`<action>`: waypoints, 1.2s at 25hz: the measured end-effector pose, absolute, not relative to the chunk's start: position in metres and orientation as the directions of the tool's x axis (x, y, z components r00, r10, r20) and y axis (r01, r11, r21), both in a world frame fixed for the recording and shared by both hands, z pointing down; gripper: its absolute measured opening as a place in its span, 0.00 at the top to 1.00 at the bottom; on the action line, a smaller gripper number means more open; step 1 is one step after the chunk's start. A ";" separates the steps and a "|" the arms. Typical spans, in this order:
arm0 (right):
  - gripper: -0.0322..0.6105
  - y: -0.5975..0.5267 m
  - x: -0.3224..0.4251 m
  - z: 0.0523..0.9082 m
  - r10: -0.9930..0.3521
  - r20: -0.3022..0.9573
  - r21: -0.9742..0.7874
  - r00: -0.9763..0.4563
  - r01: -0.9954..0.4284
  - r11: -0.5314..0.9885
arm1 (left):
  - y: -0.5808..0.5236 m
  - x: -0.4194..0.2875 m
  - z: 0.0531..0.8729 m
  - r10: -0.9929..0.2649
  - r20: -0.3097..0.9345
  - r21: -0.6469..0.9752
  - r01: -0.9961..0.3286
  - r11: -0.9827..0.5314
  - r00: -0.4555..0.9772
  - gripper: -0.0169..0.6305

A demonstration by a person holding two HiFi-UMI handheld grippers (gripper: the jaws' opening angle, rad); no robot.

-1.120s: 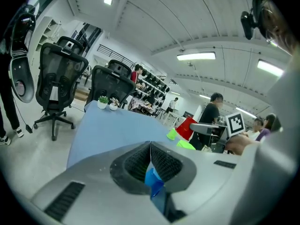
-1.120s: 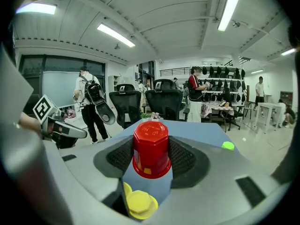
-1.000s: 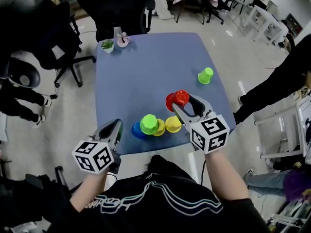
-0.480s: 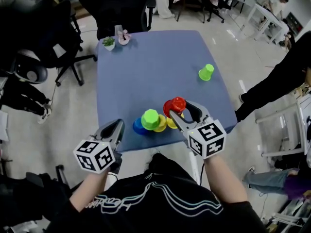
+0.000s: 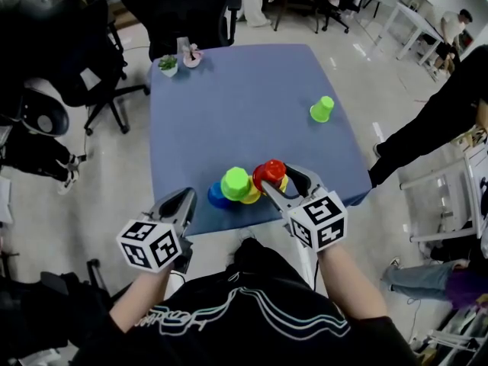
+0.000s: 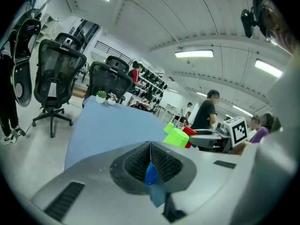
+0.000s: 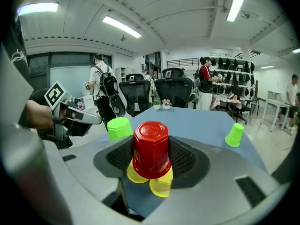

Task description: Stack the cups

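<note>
On the blue table (image 5: 229, 105) near its front edge stands a cluster of upside-down cups: a green cup (image 5: 235, 182) on top, a blue cup (image 5: 216, 198) and yellow cups (image 5: 251, 195) below. My right gripper (image 5: 277, 181) is shut on an upside-down red cup (image 5: 269, 173), held just above two yellow cups (image 7: 161, 184) at the cluster's right. The right gripper view shows the red cup (image 7: 151, 146) between the pads. A lone green cup (image 5: 322, 109) stands far right. My left gripper (image 5: 181, 203) is shut and empty, left of the blue cup at the table's edge.
Two small potted plants (image 5: 168, 65) stand at the table's far left corner. Black office chairs (image 5: 183, 10) ring the far side and left. A person in black (image 5: 442, 120) stands at the right of the table. The table's front edge runs just under the cluster.
My right gripper has carried the red cup left and nearer, from beside the cluster to over the yellow cups. The left gripper has stayed put.
</note>
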State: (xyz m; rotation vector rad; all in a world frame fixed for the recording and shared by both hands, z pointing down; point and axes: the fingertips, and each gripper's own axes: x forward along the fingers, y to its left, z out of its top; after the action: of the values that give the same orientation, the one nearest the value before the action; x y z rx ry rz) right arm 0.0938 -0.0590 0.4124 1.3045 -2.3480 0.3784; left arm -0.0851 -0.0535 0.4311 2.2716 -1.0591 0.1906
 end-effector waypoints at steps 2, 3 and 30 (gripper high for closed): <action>0.57 -0.058 0.092 0.415 -0.731 0.495 -0.031 -0.469 -0.850 0.525 | -0.054 -0.085 0.431 -0.644 0.372 0.474 -0.733 -0.488 0.669 0.94; 0.57 -0.058 0.092 0.416 -0.728 0.499 -0.030 -0.470 -0.849 0.528 | -0.054 -0.085 0.432 -0.644 0.372 0.474 -0.733 -0.488 0.669 0.94; 0.48 -0.049 0.102 0.385 -0.696 0.433 -0.052 -0.573 -0.787 0.615 | -0.071 -0.074 0.420 -0.668 0.364 0.470 -0.747 -0.470 0.649 0.94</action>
State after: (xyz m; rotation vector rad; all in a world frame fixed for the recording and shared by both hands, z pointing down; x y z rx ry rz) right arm 0.1016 -0.0495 0.3855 1.1869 -2.4713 0.3382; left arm -0.0742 -0.0714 0.4196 2.2625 -1.0957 0.1711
